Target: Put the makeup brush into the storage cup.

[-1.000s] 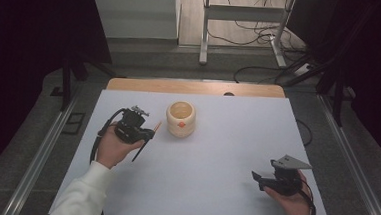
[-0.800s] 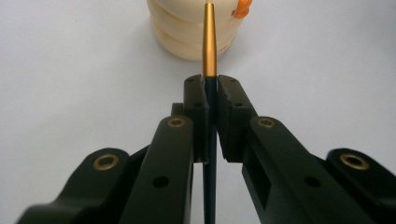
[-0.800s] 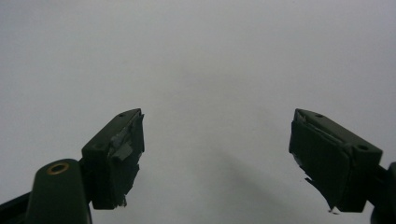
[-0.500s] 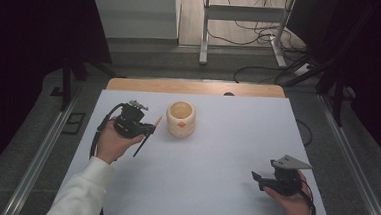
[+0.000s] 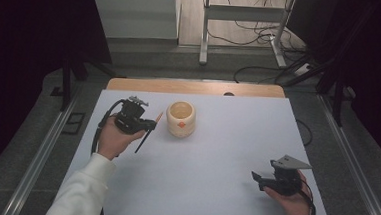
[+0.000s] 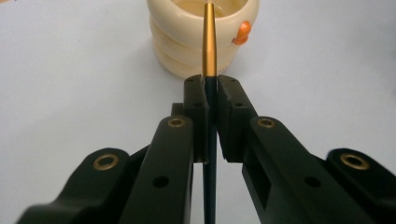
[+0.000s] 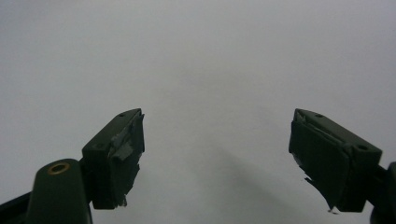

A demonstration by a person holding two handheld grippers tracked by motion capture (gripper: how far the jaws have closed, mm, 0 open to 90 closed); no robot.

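My left gripper (image 5: 149, 125) is shut on a thin pen (image 5: 140, 144) with a dark blue shaft and an orange-gold end. It hovers just left of a cream ribbed cup (image 5: 180, 120) with a small orange mark. In the left gripper view the jaws (image 6: 211, 86) pinch the dark shaft, and the pen's gold end (image 6: 208, 42) points at the cup (image 6: 177, 53), overlapping its rim. My right gripper (image 5: 257, 177) rests low near the table's front right, open. Between its fingertips (image 7: 217, 140) only the white surface shows.
A white mat (image 5: 226, 140) covers the table, with a wooden strip (image 5: 194, 87) along its far edge. Cables and a metal stand lie on the floor beyond. Metal rails run along both sides of the table.
My left gripper with the pen has shifted slightly toward the far side, bringing the gold end up beside the cup's rim. The right hand has stayed put.
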